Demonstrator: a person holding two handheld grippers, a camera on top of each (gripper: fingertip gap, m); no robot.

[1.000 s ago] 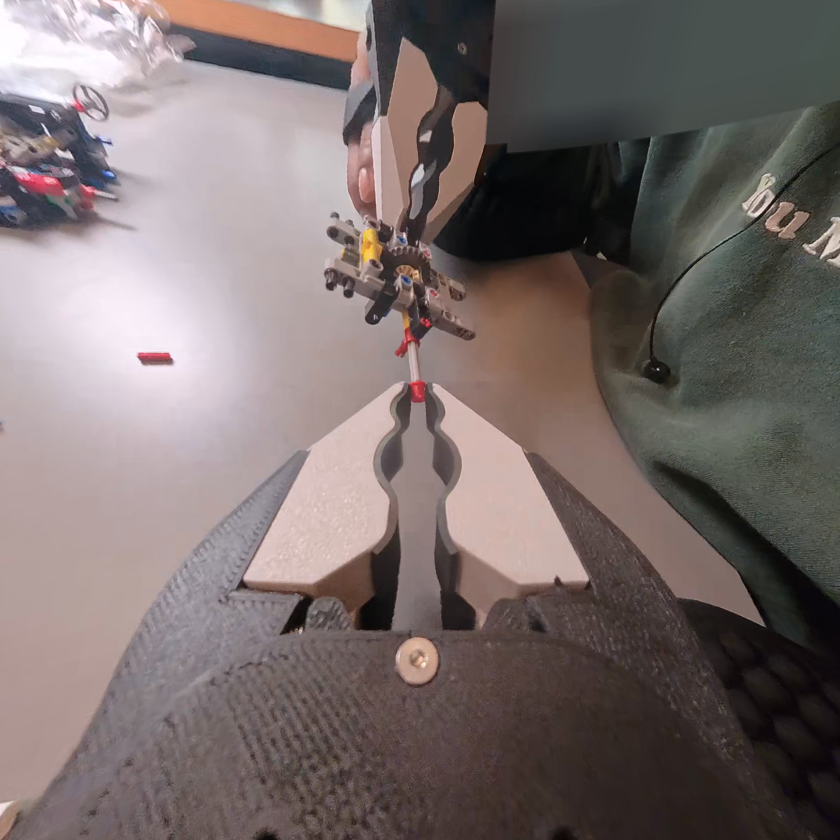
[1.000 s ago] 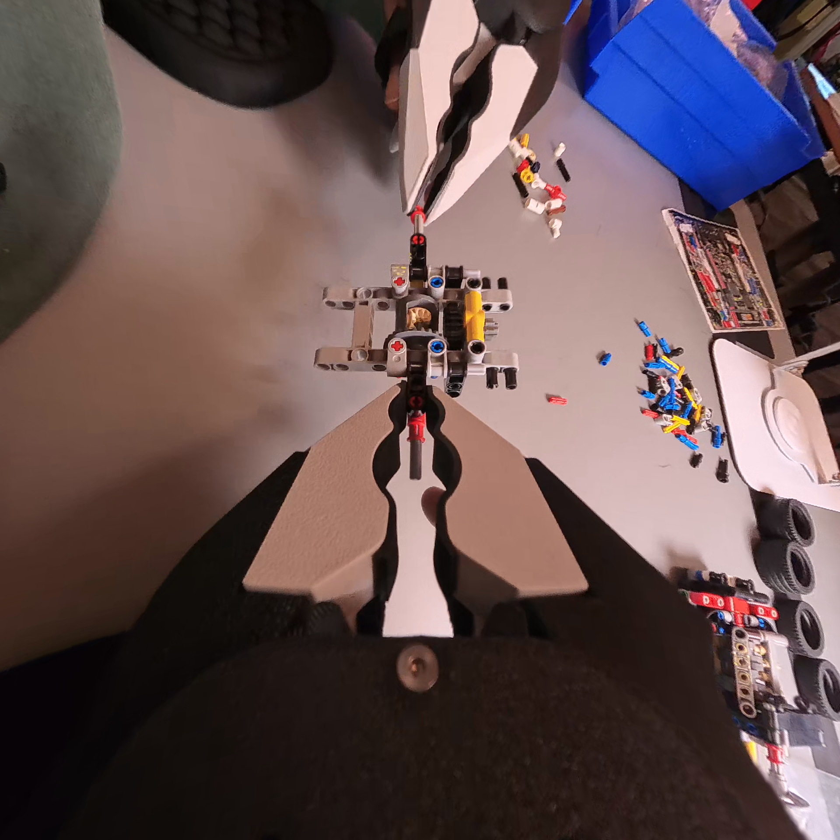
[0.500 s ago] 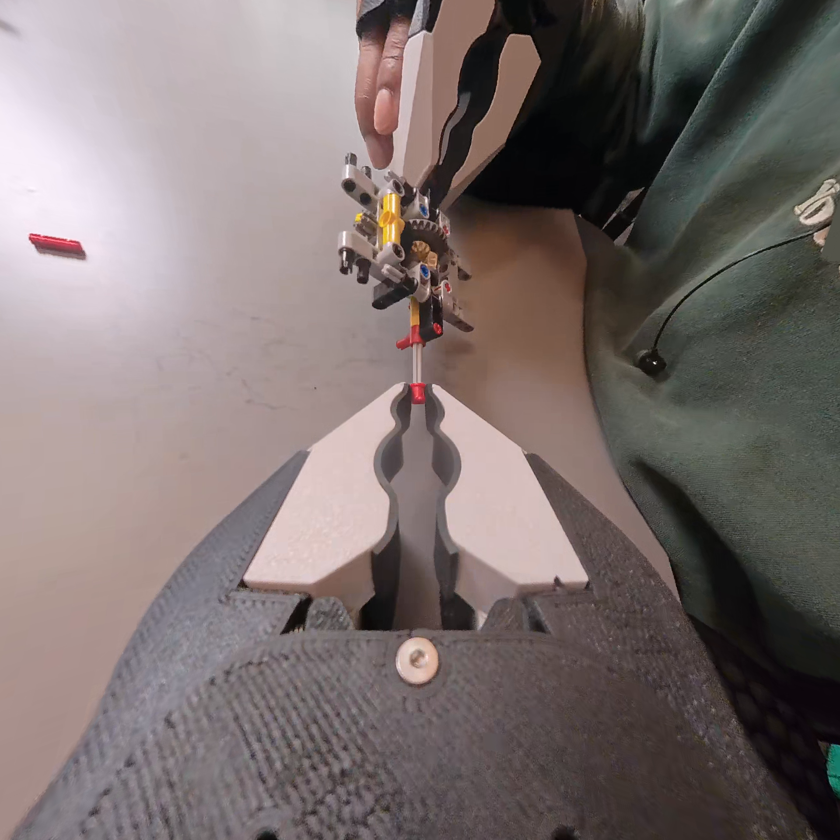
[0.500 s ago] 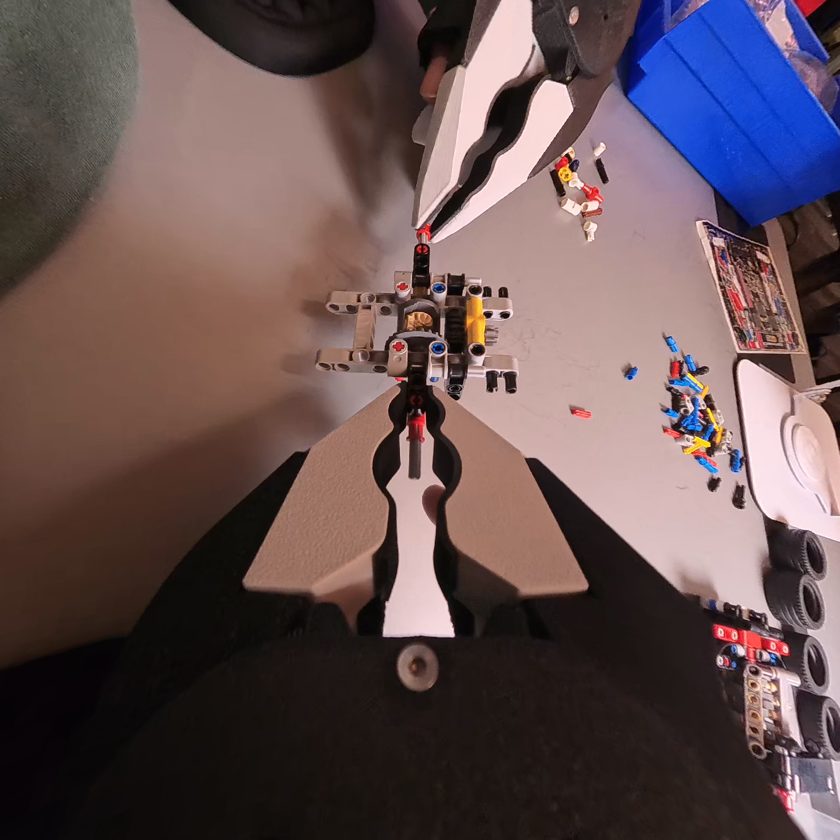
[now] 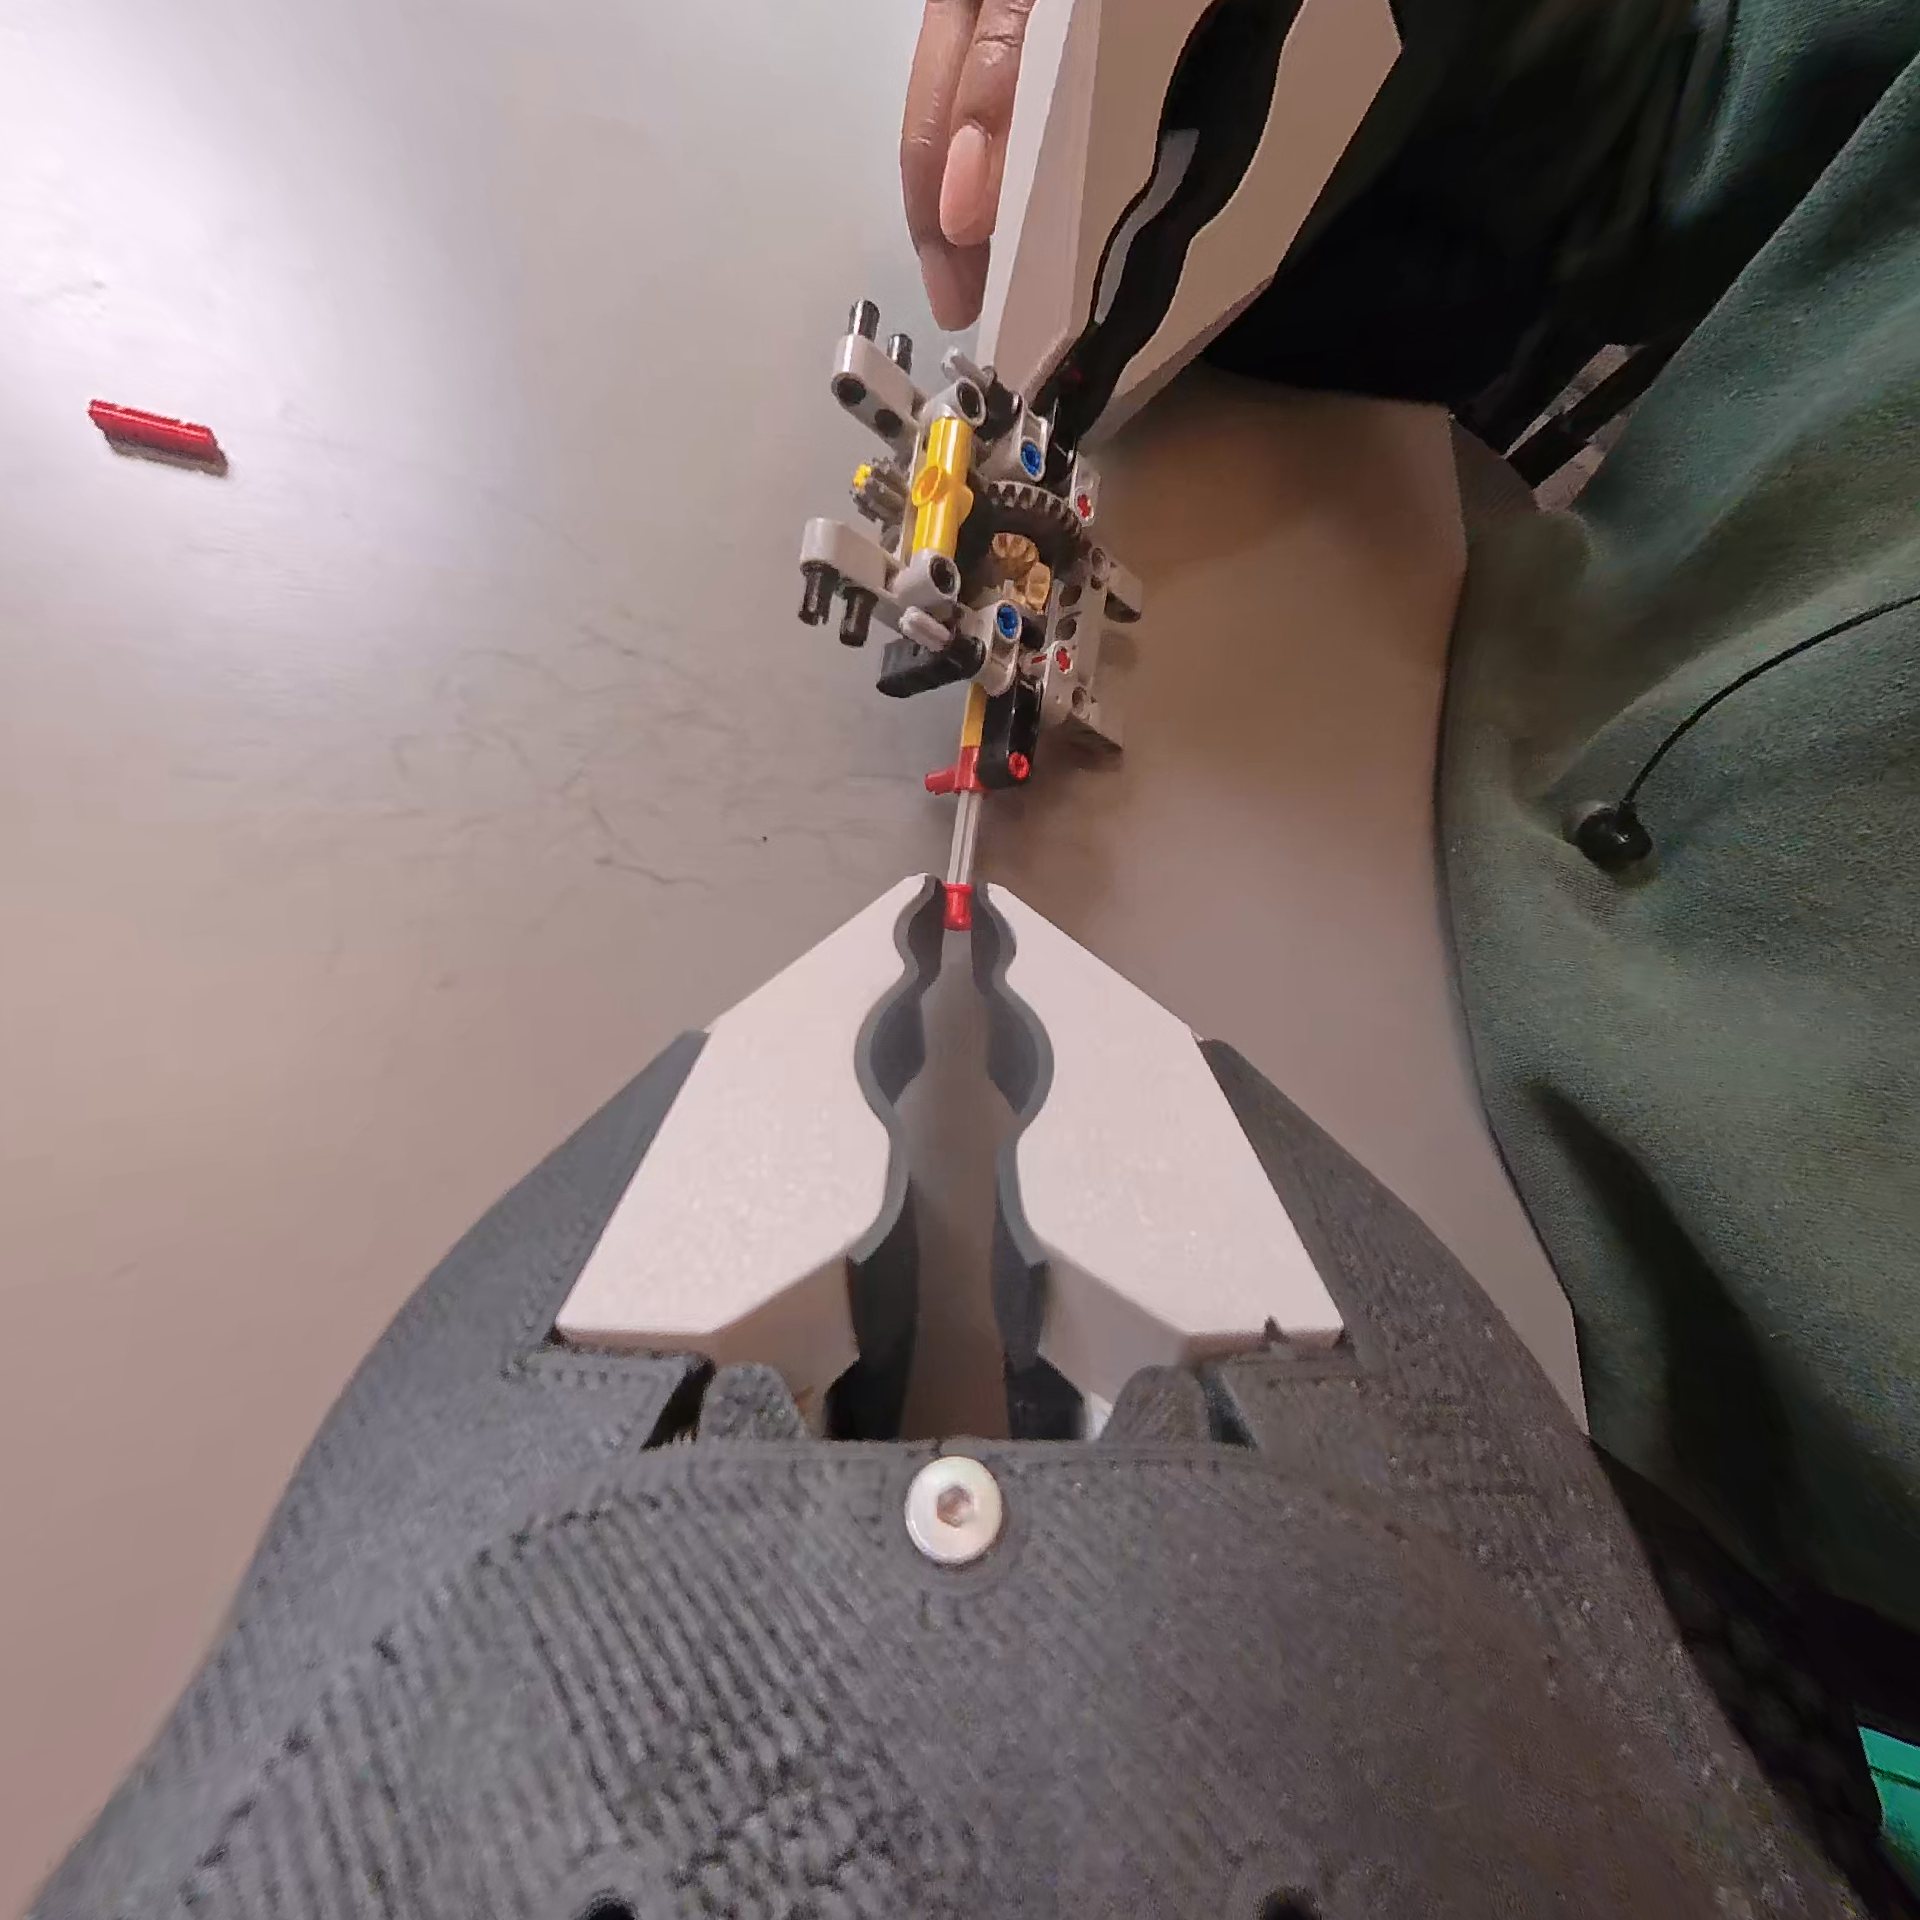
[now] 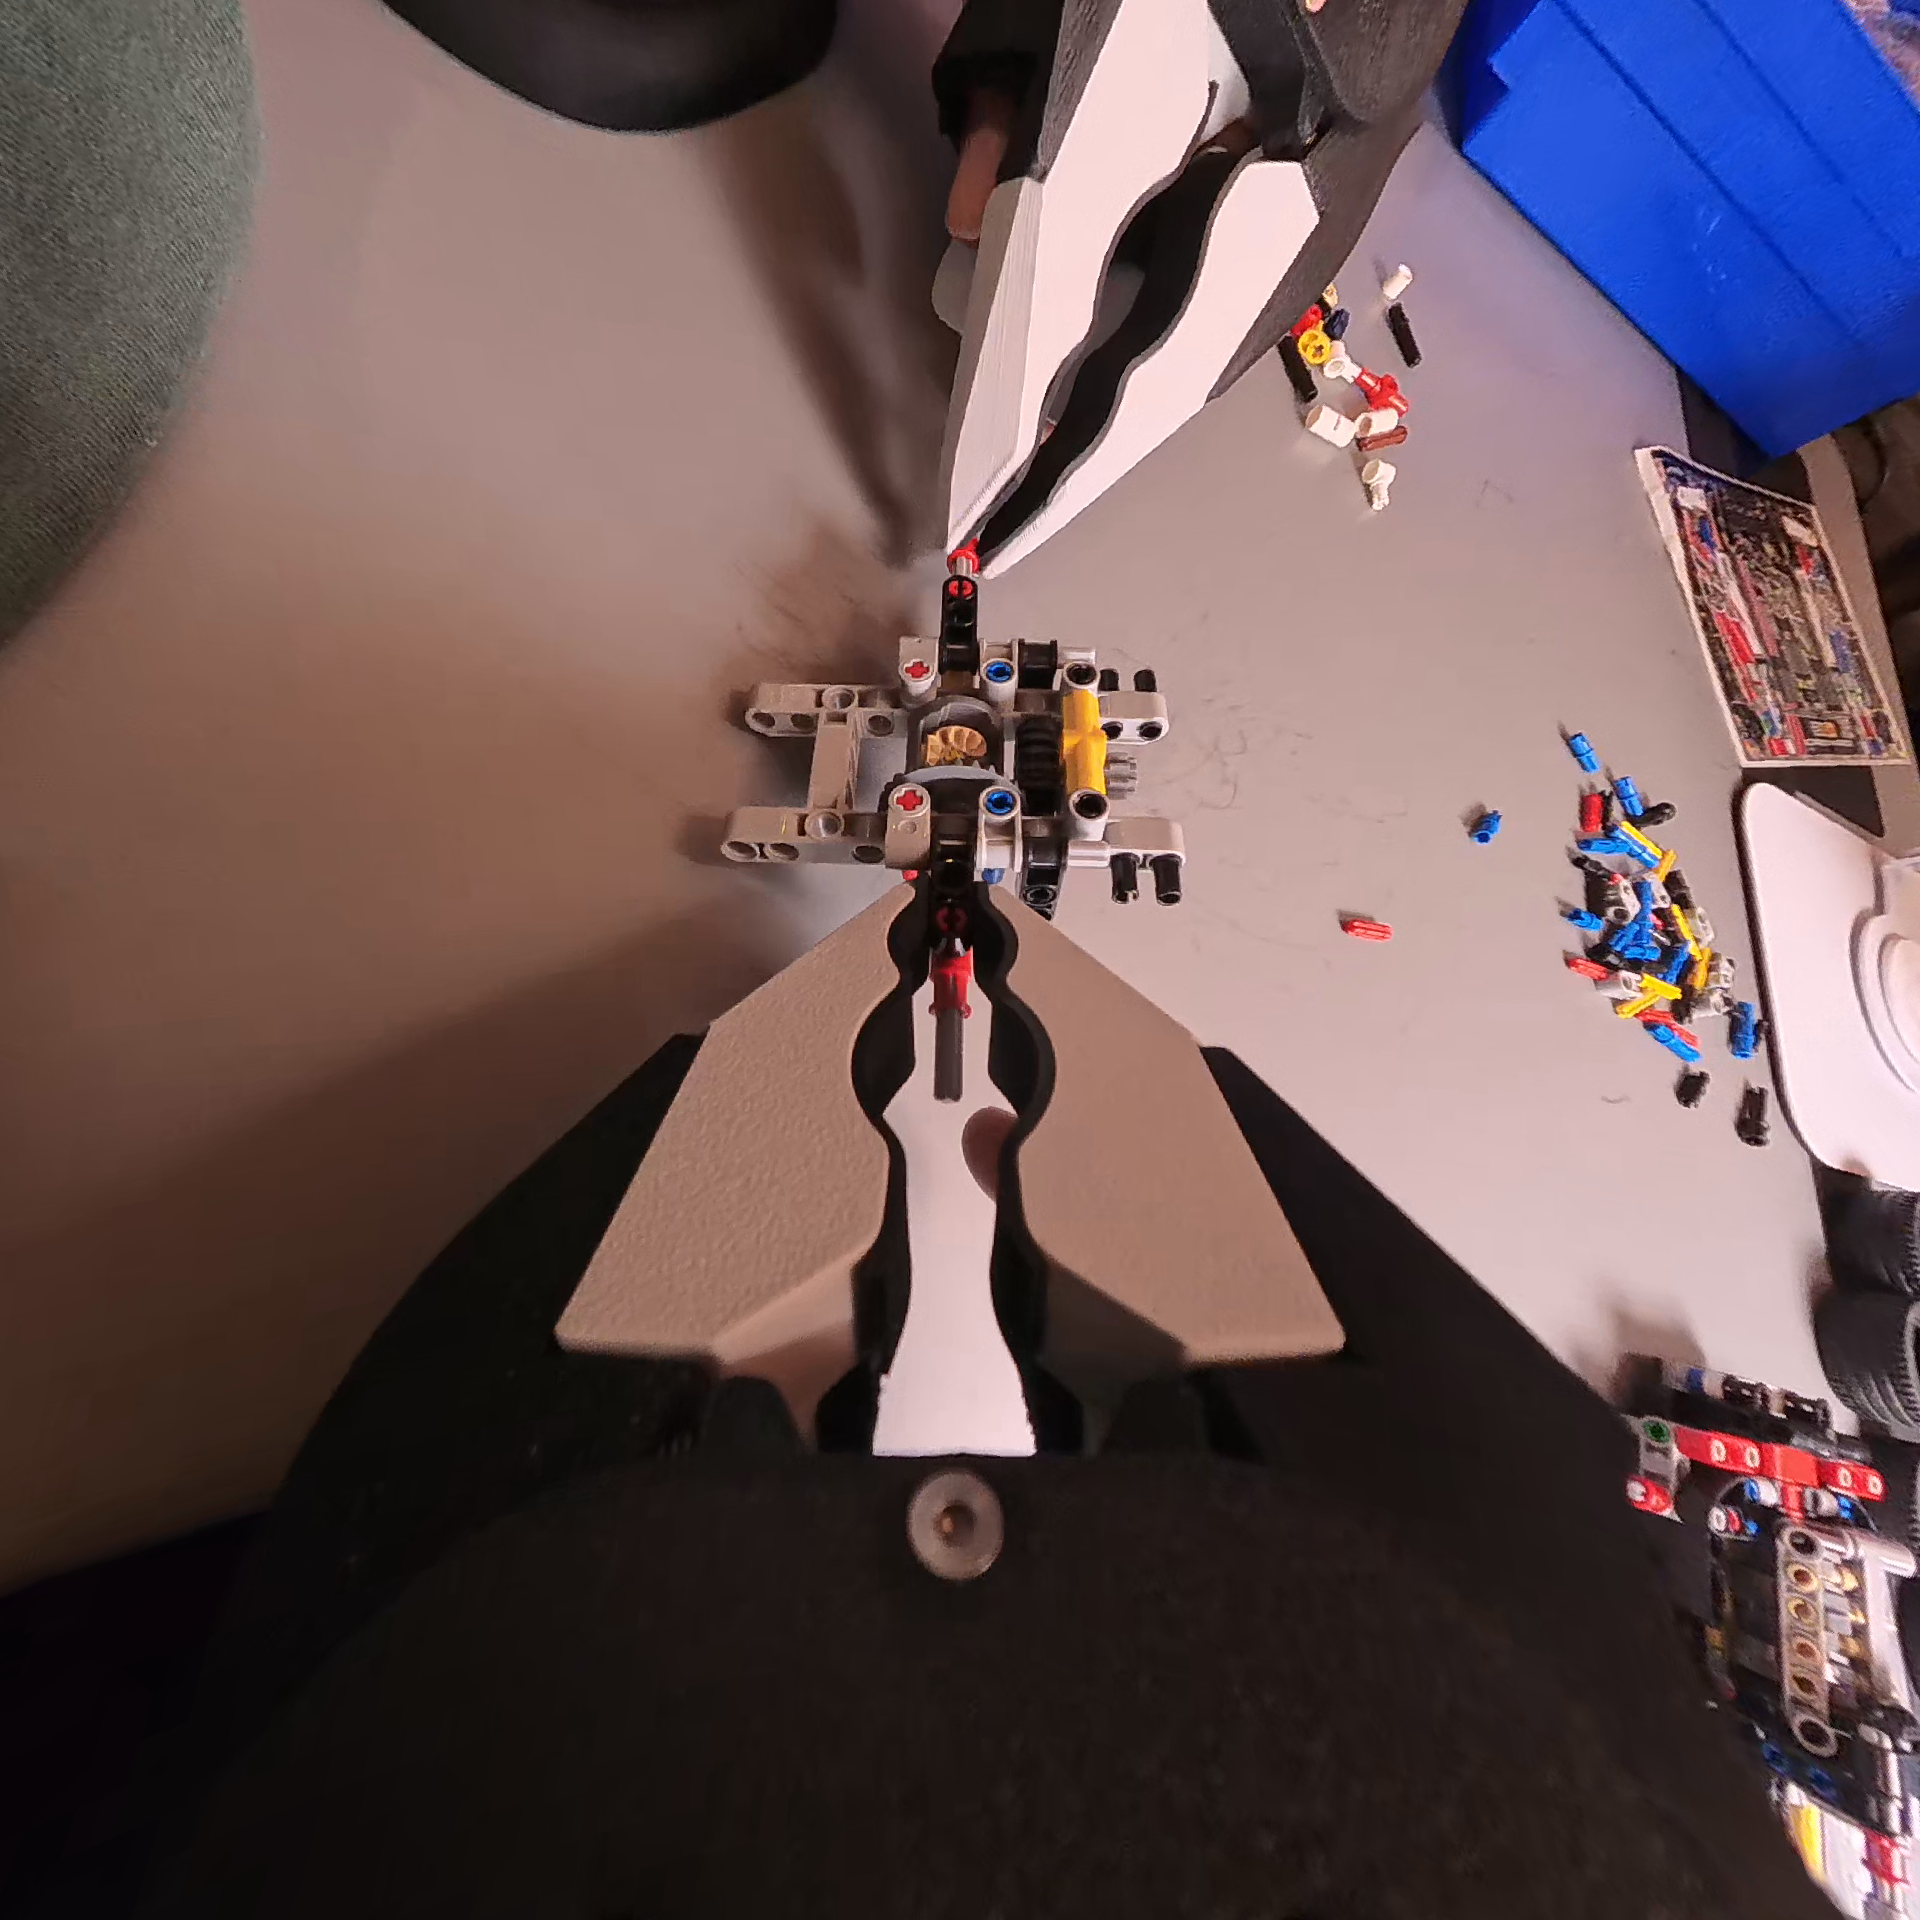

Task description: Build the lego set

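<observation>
- The left gripper (image 5: 956, 902) is pinched on the red-tipped axle (image 5: 964, 840) of the gear assembly (image 5: 971, 551).
- The right gripper (image 6: 951, 914) is clamped on the opposite axle; the assembly is suspended above the table (image 5: 416, 675).
- Steady axial pressure seems required next to seat the axle.

Looks like hobby/lab workbench: grey tabletop (image 6: 520, 520), blue storage bins (image 6: 1714, 197) at far right corner, instr. booklet (image 6: 1777, 613) by right edge, sorted pin pile (image 6: 1652, 935), spare tyres (image 6: 1870, 1299).

Plastic, print and cloth

We see glossy plastic lego assembly (image 5: 966, 551), rough woven-textured black tongs (image 5: 956, 902), matt scuffed tabletop (image 5: 416, 727), soft green cloth sleeve (image 5: 1714, 831).
</observation>
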